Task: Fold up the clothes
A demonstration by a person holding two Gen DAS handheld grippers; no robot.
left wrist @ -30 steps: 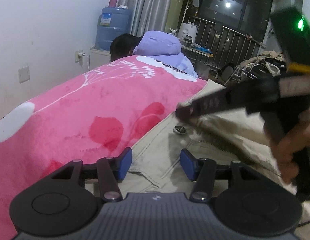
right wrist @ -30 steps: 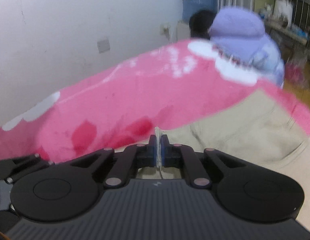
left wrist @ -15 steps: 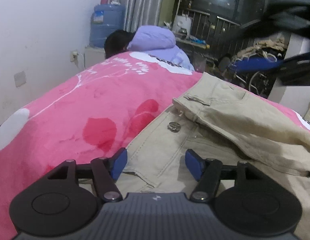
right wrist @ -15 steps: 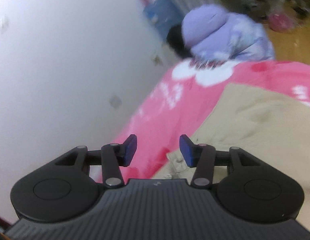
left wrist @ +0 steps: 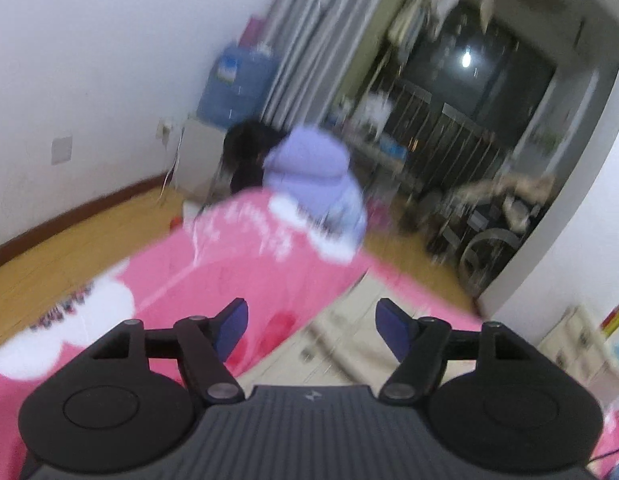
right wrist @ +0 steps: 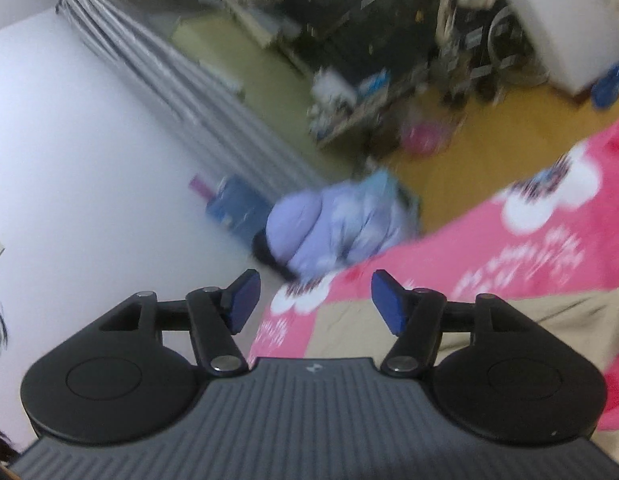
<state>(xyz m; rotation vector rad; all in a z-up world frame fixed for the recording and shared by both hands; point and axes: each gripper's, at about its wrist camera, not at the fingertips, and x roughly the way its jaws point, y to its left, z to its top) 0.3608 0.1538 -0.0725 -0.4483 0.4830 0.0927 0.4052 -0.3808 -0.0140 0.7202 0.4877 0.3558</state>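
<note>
Fingers of both grippers stand apart with nothing between them. The left gripper (left wrist: 311, 326) has its blue pads spread wide over open air, and its jaws have just been opening further. The right gripper (right wrist: 315, 300) likewise shows a clear gap between its pads, having just opened from a tight pinch; no cloth is in it.

The beige trousers (left wrist: 341, 344) lie on the pink blanket (left wrist: 245, 276), low in the left view, directly below and ahead of the left fingers. In the right view the trousers (right wrist: 509, 320) sit at the lower right, mostly behind that gripper's right finger, so they lie below and to the right of it.

The garment's long axis appears to run from the lower centre of the left view towards the lower right, though blur leaves this uncertain. On that reading the left gripper is the nearer and better lined up for the next grasp.

Both views are smeared. The gripper bodies cut off most of the trousers, so the state of the fold cannot be judged. A person in a lilac jacket (left wrist: 313, 184) sits past the blanket's far edge.
</note>
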